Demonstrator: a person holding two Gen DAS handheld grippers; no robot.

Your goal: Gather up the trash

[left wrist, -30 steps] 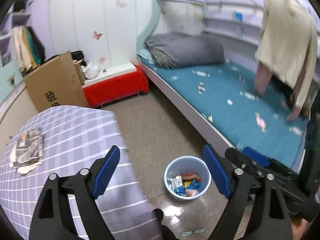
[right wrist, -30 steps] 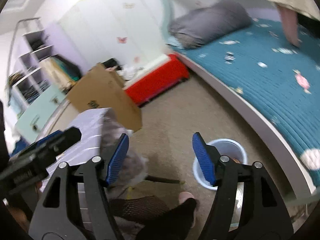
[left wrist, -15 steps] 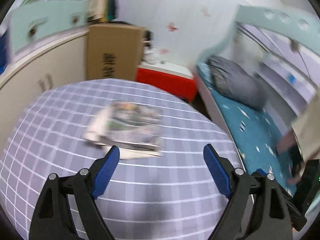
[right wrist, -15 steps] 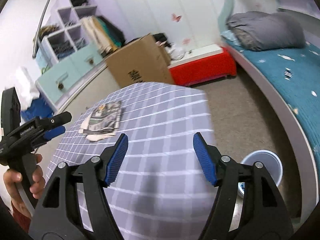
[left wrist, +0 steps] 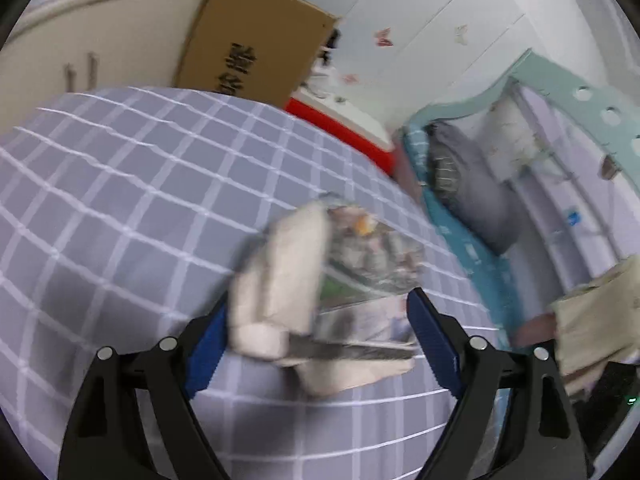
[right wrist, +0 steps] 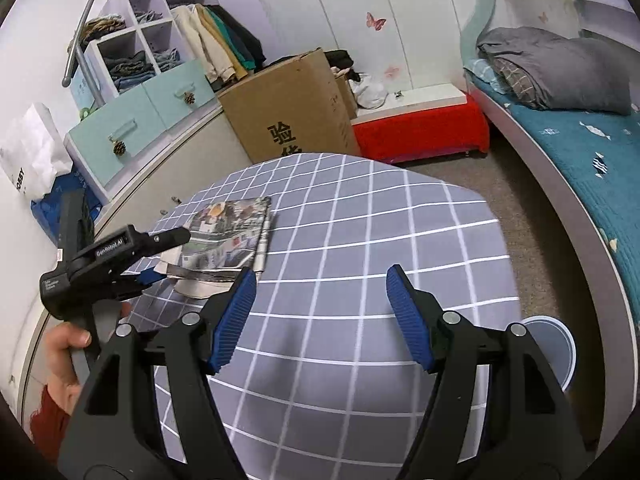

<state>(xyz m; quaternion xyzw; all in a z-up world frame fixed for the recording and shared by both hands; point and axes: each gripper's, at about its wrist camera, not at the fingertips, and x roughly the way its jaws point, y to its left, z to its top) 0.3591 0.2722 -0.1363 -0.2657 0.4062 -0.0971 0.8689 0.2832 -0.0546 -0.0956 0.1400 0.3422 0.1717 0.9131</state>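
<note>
A folded newspaper (right wrist: 228, 236) lies on the grey checked table (right wrist: 360, 248), with a crumpled beige paper (right wrist: 192, 286) under its near end. In the left wrist view the newspaper (left wrist: 368, 264) and beige paper (left wrist: 280, 292) sit blurred between the open jaws of my left gripper (left wrist: 320, 344), close to its fingers. The left gripper (right wrist: 160, 256) shows in the right wrist view at the papers' left edge. My right gripper (right wrist: 320, 316) is open and empty above the table's middle. The pale blue trash bin (right wrist: 560, 352) stands on the floor at the lower right.
A cardboard box (right wrist: 292, 112) leans behind the table, with a red bench (right wrist: 420, 132) beside it. A bed with a teal cover (right wrist: 580, 152) and a grey duvet (right wrist: 556, 68) runs along the right. Pale cabinets (right wrist: 132, 120) and shelves line the left wall.
My left gripper has swung from the bin over the table and closed in on the newspaper, which now fills the space between its jaws. My right gripper has moved slightly forward over the table.
</note>
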